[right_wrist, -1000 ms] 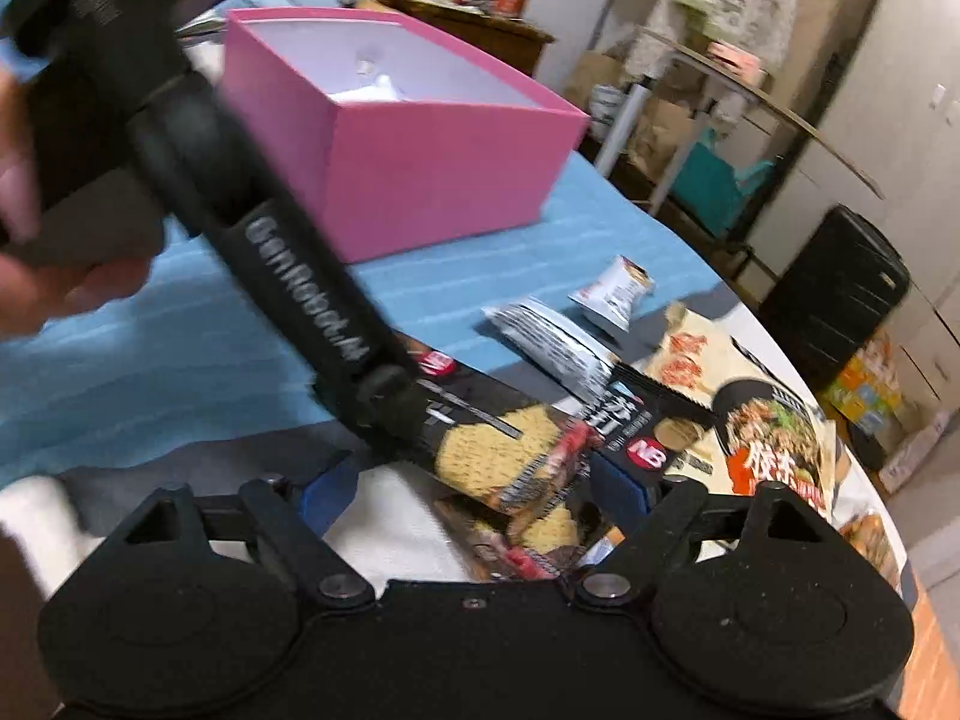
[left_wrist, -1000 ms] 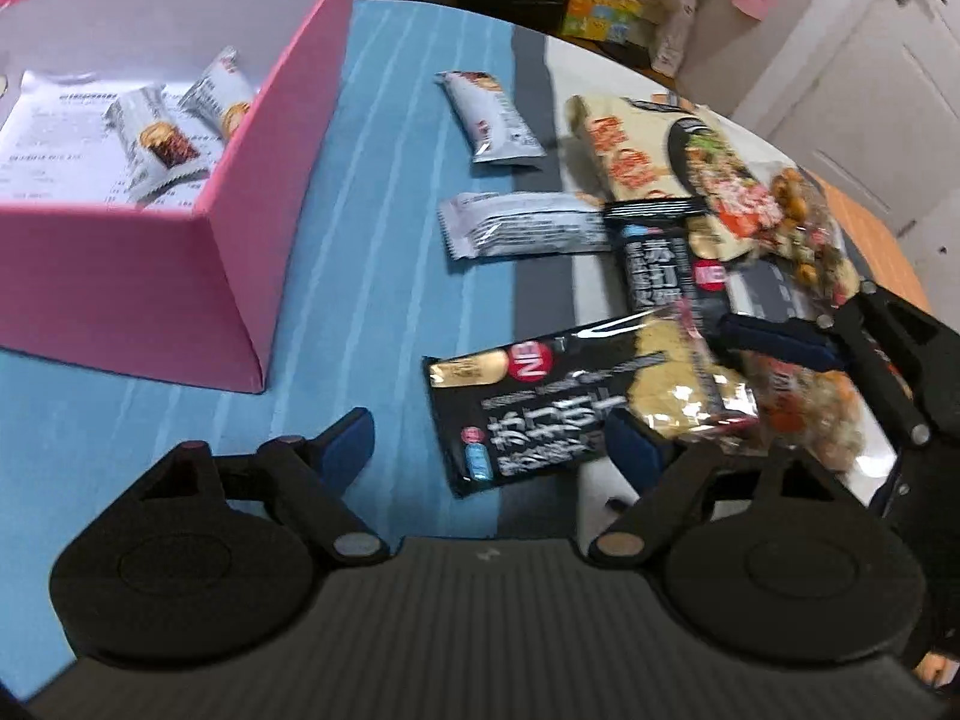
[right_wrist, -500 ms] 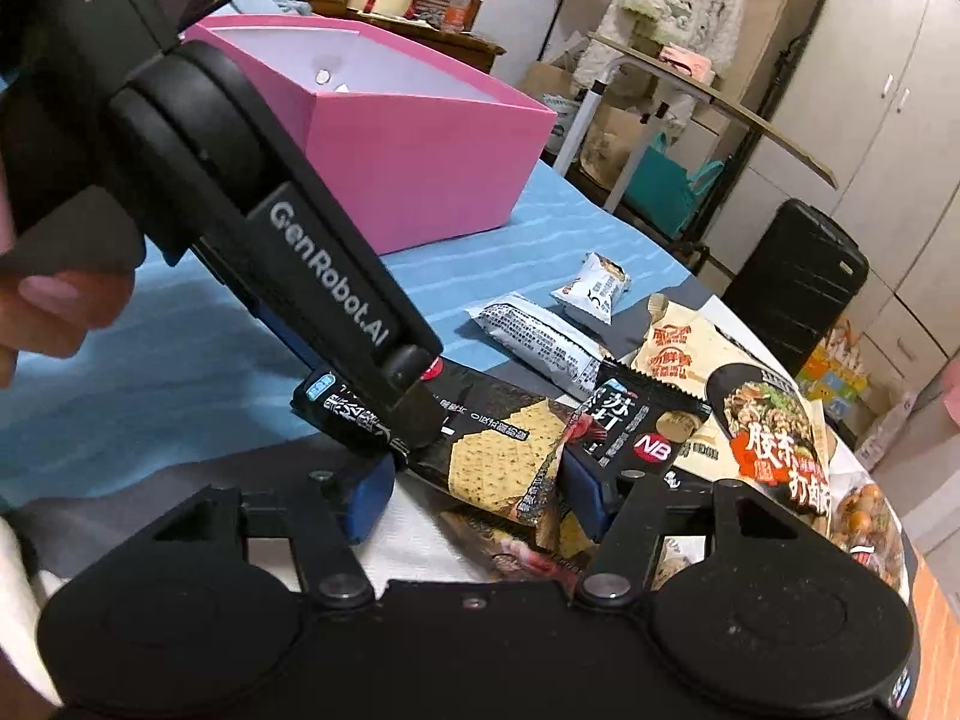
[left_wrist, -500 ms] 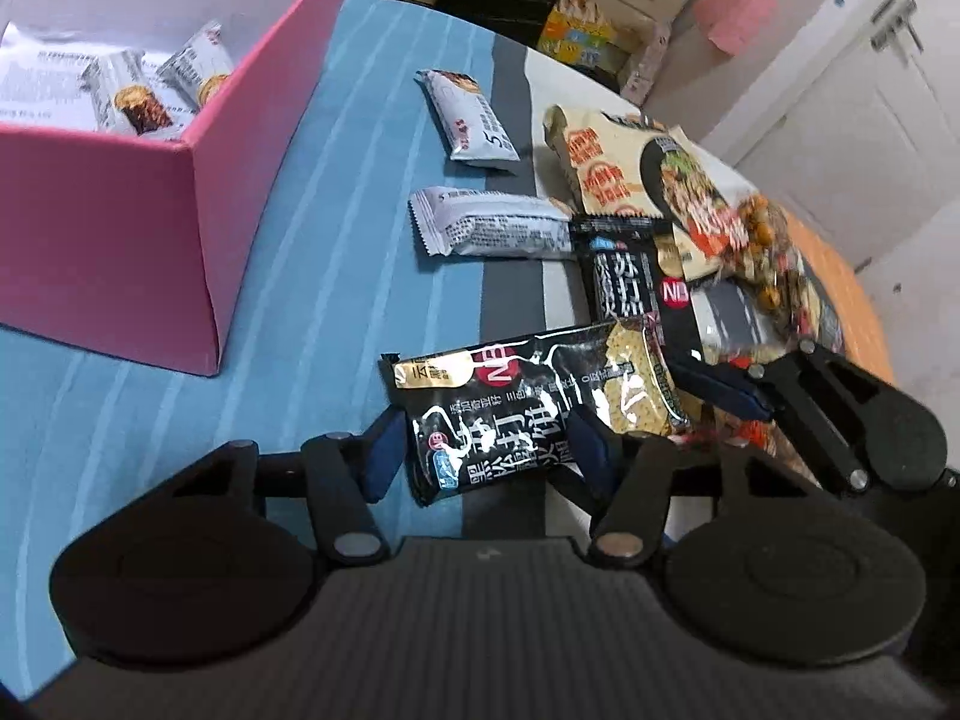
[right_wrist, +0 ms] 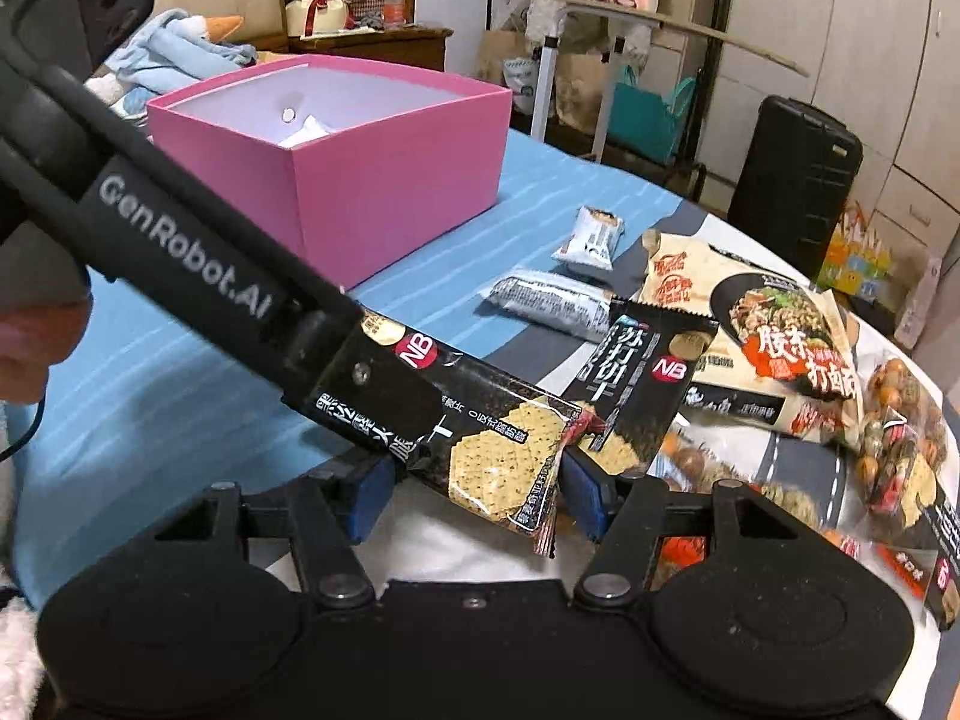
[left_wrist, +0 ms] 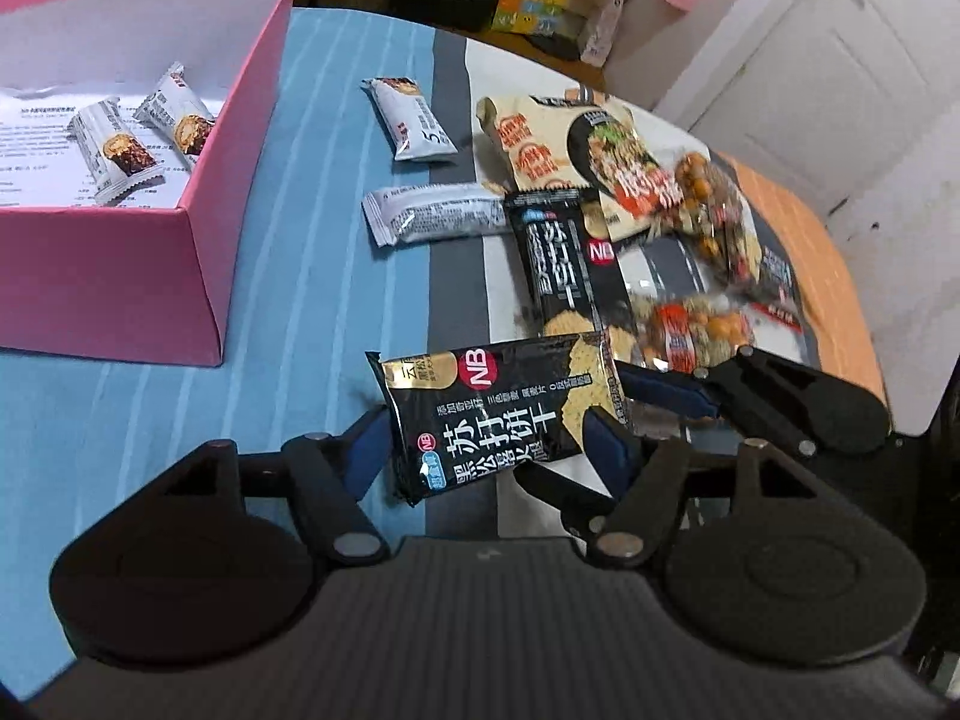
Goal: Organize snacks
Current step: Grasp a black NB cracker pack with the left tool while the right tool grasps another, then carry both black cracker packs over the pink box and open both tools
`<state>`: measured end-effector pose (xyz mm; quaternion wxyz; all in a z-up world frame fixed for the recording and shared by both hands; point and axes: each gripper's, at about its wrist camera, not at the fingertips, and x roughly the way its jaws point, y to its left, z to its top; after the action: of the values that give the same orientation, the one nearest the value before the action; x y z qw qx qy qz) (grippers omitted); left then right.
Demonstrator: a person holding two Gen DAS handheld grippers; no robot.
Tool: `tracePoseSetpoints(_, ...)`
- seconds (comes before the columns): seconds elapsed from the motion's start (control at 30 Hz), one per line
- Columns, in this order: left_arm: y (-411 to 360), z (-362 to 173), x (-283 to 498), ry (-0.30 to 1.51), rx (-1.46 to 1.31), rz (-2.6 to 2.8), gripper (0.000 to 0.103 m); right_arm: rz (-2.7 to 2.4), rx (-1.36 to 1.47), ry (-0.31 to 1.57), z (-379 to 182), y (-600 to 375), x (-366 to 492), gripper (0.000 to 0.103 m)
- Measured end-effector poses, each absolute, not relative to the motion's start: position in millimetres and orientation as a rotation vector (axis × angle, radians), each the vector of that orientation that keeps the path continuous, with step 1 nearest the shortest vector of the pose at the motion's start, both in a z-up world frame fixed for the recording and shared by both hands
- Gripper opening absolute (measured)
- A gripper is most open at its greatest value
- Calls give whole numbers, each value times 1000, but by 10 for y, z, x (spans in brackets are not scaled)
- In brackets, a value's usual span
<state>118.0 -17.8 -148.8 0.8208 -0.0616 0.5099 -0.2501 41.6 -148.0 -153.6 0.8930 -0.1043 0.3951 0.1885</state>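
Observation:
A black cracker packet hangs just above the table between both grippers. My left gripper has its blue pads against the packet's two long edges; its jaws are opening slightly. In the right wrist view a left finger lies across the packet. My right gripper is shut on the packet's cracker-picture end, which is crumpled against one pad. Its fingers show at the packet's right end. The pink box stands at the left, with two white snack bars inside on a printed sheet.
On the striped cloth lie a second black cracker packet, two white bars, a large noodle bag and bags of coated nuts. The pink box is open at the top. A black suitcase stands beyond the table.
The packet lay flat between wide left jaws; both grippers have since narrowed onto it, and it has come up off the cloth. The left camera has risen.

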Motion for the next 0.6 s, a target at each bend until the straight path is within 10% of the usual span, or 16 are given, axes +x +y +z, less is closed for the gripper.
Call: tracePoseSetpoints(0.6,-113,-716,724,1096,53,-576,67,375,-315,747,-922,-1241,4,65)
